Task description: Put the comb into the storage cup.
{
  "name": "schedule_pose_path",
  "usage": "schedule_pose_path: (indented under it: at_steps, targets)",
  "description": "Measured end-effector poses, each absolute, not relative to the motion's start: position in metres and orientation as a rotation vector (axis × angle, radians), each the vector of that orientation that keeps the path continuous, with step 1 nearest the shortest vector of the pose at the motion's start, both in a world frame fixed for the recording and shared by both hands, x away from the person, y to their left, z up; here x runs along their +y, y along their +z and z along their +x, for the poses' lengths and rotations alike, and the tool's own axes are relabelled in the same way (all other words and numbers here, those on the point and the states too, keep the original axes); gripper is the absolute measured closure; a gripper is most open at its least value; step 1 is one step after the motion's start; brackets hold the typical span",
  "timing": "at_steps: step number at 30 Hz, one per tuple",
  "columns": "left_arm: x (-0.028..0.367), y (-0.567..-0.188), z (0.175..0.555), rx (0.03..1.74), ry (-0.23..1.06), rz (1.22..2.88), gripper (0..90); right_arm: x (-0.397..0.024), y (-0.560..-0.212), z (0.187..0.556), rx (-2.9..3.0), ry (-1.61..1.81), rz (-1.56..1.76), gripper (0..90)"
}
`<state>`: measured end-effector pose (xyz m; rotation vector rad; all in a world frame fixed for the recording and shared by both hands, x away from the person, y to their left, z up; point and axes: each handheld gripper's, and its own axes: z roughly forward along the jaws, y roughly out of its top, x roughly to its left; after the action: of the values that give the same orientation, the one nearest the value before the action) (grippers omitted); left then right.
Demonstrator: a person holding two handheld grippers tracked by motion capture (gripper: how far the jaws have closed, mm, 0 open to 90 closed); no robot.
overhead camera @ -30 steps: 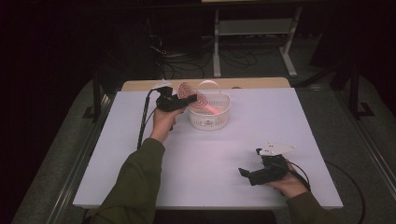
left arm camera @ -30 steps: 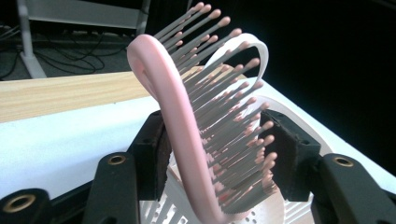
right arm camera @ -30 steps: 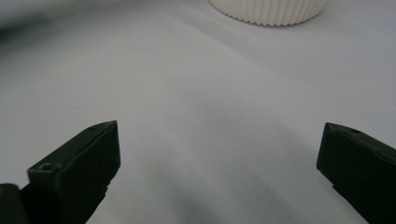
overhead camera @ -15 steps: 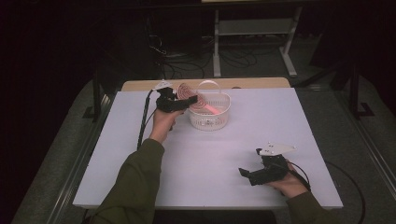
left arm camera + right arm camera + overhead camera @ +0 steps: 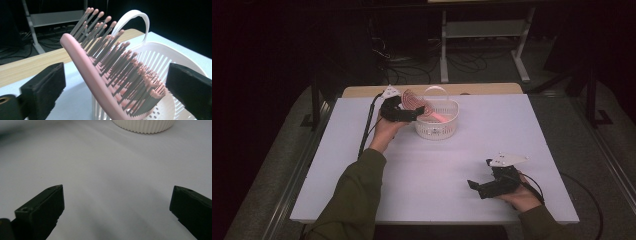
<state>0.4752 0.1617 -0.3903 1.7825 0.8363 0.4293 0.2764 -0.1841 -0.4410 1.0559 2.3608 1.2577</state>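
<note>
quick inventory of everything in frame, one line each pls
hairbrush: 1, pink with grey bristles, leaning head-up out of the basket, between the left tongs' jaws, no pad pressing on it
basket: 1, white, slotted wall, hoop handle, far middle of the table
table: 1, white top, wooden strip along the far edge
rack: 1, grey metal, on the floor behind the table
cables: several, black, on the floor behind the table
left tongs: 1, black, at the basket, jaws just opened wide
right tongs: 1, black, near right of the table, open over bare tabletop
sleeves: 2, olive green, from the near edge
</note>
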Motion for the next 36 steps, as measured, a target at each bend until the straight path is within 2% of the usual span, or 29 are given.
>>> schedule_pose_path:
  at_steps: [36]
  targets:
    - [0.180, -0.378, 0.449, 0.742, 0.469, 1.865, 0.0, -0.186, -0.441, 0.274, 2.349, 1.252, 1.071, 0.0]
